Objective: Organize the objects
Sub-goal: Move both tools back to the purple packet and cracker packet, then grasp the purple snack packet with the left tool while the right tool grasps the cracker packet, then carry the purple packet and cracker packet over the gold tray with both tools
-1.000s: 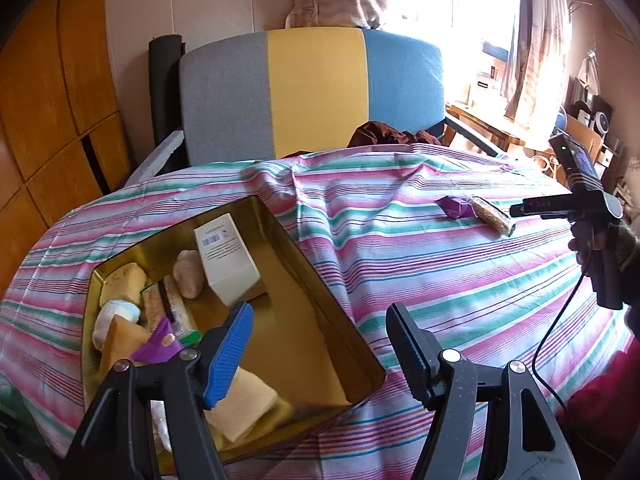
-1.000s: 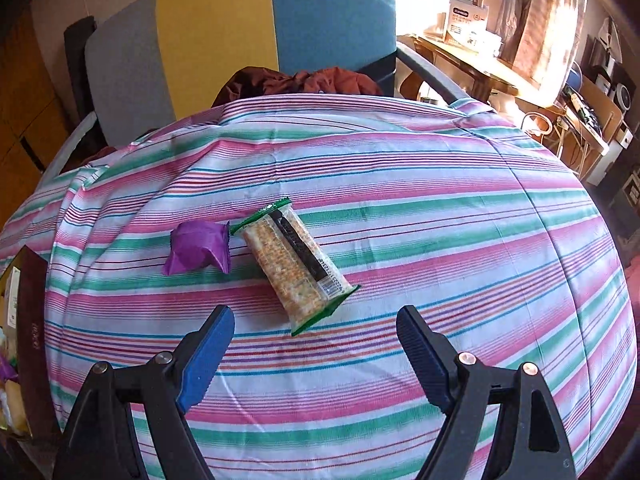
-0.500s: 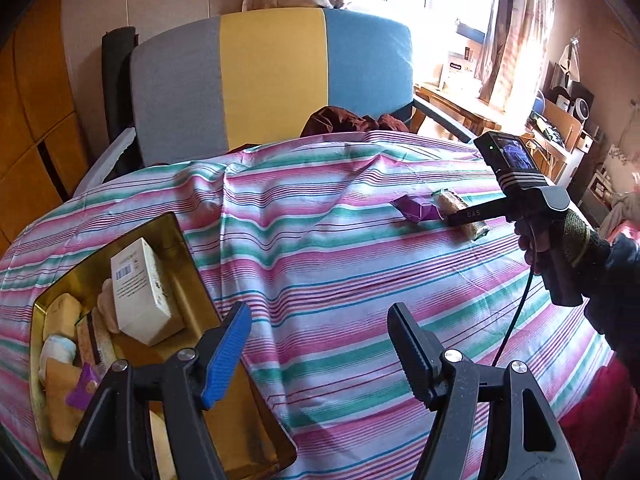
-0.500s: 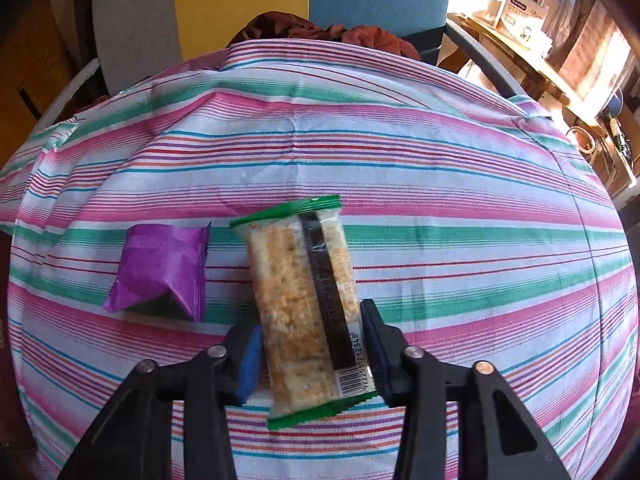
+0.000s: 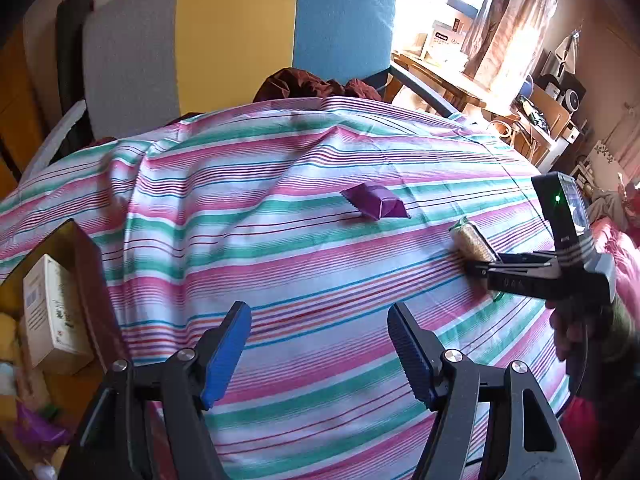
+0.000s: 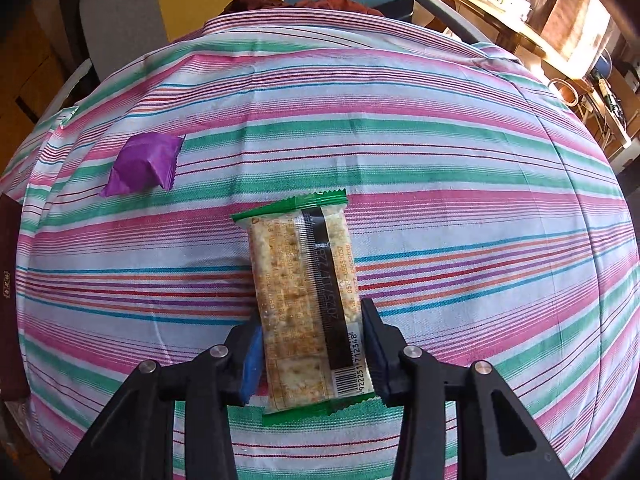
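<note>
On the striped tablecloth [image 6: 440, 152]: we count two loose items, one cracker packet [image 6: 306, 300] and one purple wrapped sweet [image 6: 142, 164], lying near each other but not touching.
Right gripper [image 6: 310, 354]: our pads press both long edges of the cracker packet near its barcode end, so we have it clamped; we cannot tell whether it is lifted clear of the cloth.
Left gripper [image 5: 318, 354]: our fingers stand wide apart with nothing between them, hovering over bare cloth, the purple sweet well ahead.
Gold tin [image 5: 86, 272]: it sits at the table's left edge and already holds one white carton [image 5: 52, 312], several yellow and pale pieces, and something purple; we cannot count these surely, as the tin is cut off by the frame.
Done so far: we judge most of the sorting finished, since the tin is partly filled.
Left to do: we judge two things remain, carrying the packet to the tin, then the sweet.
</note>
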Demonstrator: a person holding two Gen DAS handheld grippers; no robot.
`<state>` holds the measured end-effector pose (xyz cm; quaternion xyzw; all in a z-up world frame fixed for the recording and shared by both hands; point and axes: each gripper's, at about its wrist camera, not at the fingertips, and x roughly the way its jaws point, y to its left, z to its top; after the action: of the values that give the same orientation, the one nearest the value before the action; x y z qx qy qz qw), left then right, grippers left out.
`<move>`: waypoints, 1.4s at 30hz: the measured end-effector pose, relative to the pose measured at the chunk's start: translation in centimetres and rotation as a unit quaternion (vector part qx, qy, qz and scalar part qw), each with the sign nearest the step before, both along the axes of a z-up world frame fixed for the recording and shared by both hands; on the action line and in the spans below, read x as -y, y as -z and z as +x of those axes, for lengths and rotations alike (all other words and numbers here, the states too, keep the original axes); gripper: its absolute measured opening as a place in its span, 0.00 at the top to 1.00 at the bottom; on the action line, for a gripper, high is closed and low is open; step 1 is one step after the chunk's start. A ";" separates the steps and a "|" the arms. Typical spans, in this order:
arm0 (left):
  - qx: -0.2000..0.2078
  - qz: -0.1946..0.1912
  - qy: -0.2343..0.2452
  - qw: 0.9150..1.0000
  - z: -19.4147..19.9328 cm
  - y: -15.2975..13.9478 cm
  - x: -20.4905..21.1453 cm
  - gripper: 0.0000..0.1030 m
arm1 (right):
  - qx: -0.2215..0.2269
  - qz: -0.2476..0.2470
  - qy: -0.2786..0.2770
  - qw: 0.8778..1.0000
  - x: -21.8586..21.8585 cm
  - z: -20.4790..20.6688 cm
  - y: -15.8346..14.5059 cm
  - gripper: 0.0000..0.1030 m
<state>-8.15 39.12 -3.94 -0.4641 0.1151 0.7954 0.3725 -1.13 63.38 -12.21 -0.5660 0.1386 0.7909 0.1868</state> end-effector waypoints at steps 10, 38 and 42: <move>-0.134 -0.079 0.160 0.975 -1.2 1.1 -9.8 0.31 | -0.005 -0.010 -0.001 1.000 -0.5 -0.2 -0.1 0.56; -0.093 -0.072 0.131 0.984 -0.2 4.9 -8.5 0.49 | -0.022 0.004 -0.028 0.999 -0.4 -0.6 -0.1 0.54; -0.097 -0.062 0.062 0.991 2.5 5.5 -3.9 0.49 | -0.031 0.010 -0.031 0.999 -0.5 -0.4 0.3 0.54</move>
<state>-5.66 42.98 -9.40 -0.3988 0.2286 0.8032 0.3790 -1.49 63.87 -12.47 -0.5431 0.1189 0.8150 0.1633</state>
